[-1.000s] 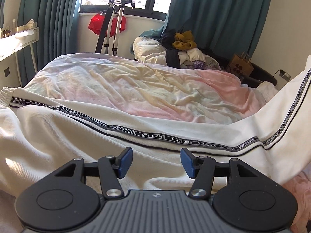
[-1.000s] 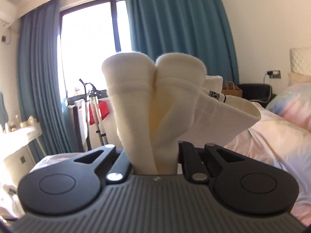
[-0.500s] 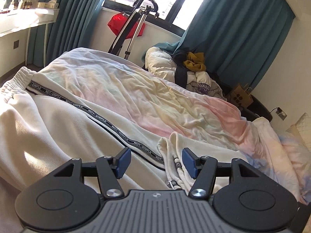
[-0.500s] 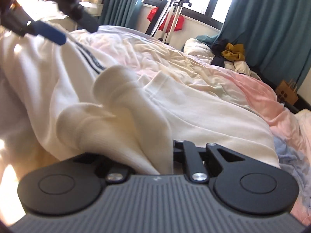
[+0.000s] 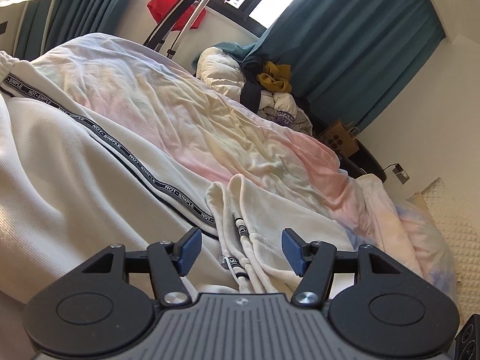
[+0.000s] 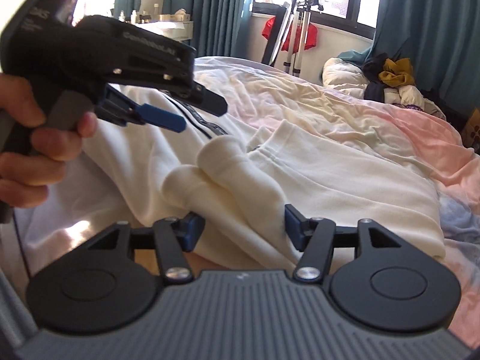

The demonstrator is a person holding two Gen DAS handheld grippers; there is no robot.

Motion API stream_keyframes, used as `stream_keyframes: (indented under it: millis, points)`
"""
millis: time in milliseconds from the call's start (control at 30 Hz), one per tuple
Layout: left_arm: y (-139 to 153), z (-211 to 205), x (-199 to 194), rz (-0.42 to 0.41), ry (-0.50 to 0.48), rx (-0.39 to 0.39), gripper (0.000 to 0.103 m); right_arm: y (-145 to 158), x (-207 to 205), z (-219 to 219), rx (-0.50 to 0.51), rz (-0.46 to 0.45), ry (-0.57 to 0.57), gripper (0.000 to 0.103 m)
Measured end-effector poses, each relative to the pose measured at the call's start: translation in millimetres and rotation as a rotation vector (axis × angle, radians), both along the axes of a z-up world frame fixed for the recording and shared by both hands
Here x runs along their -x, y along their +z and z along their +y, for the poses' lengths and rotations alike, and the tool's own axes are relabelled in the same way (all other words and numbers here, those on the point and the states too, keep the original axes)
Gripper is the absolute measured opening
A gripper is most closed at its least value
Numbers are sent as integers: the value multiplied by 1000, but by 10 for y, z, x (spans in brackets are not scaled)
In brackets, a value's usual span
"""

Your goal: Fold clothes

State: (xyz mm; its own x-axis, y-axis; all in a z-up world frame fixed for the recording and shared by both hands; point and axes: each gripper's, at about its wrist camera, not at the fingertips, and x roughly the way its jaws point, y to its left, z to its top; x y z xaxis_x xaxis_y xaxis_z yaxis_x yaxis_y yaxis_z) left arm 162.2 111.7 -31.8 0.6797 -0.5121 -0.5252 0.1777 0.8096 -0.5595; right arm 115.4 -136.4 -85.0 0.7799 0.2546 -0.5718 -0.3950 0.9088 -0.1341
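While the cream trousers (image 5: 90, 186) lie doubled over on the bed (image 5: 210, 114), their 2 cuffs (image 6: 216, 165) rest on the trouser body, so the fold looks laid. The right tool (image 6: 243, 225) is spread wide around the cuffs, gripping nothing; the left tool (image 5: 238, 252) is spread too, over the cuffs at 12 o'clock in its view. To do this well, I judge, draw both back gently so the cloth does not drag, then smooth the edges. Teal curtains (image 5: 345, 45) hang by the window, with a clothes heap (image 5: 270, 90) at 1 o'clock.
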Motion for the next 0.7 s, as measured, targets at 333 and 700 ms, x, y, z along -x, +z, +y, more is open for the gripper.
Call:
stream_keyframes:
  millis: [333,700]
  points:
    - [-80,67,-82,17,82,32,62,-77,84,191,165,-156,156,64]
    - [-128,-19,-167,22,-41,70,60,-88,96,314,124,-144,70,15]
